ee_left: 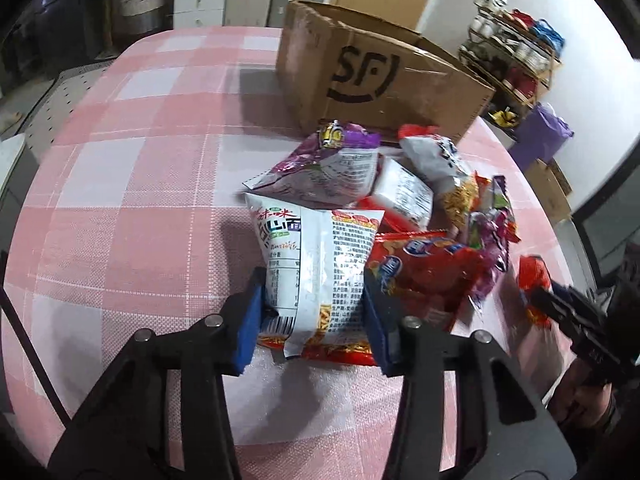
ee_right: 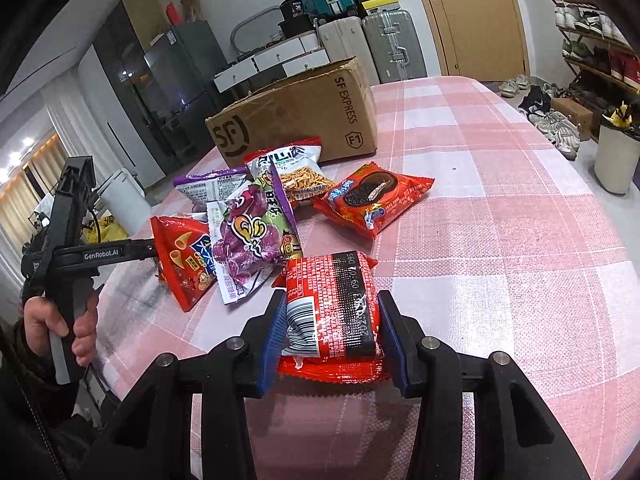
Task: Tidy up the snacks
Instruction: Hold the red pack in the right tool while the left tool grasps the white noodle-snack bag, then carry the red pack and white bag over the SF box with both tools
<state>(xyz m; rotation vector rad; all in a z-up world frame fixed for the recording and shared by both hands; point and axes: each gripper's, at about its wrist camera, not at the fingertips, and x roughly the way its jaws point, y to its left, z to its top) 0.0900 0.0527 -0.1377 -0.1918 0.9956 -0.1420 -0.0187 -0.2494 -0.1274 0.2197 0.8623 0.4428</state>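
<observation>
Both hands are full right now. My left gripper (ee_left: 314, 312) is clamped on a white snack bag (ee_left: 316, 264), blue pads pressing in on either side of its lower half, with the back label facing up at me. I went for that one because it sits at the near edge of the pile, so I can pull it without dragging the rest along.

My right gripper (ee_right: 334, 340) is squeezed onto a red snack pack (ee_right: 336, 304), barcode side up, and it looks held a bit off the checked tablecloth (ee_right: 500, 220), away from the pile. Can't say for sure how high it is.

The rest of the snacks sit in a heap between me and the cardboard box (ee_right: 296, 116): a purple bag (ee_right: 256, 236), a bag of noodle sticks (ee_right: 298, 178), a red cookie pack (ee_right: 372, 198) lying a little apart, and a red cone-snack bag (ee_right: 186, 256) leaning near my left gripper.

The box stands open at the far side of the table, just behind the pile, so my guess is that's where everything goes. Thin crinkly bags can slip, so I'd keep the squeeze firm while lifting.
</observation>
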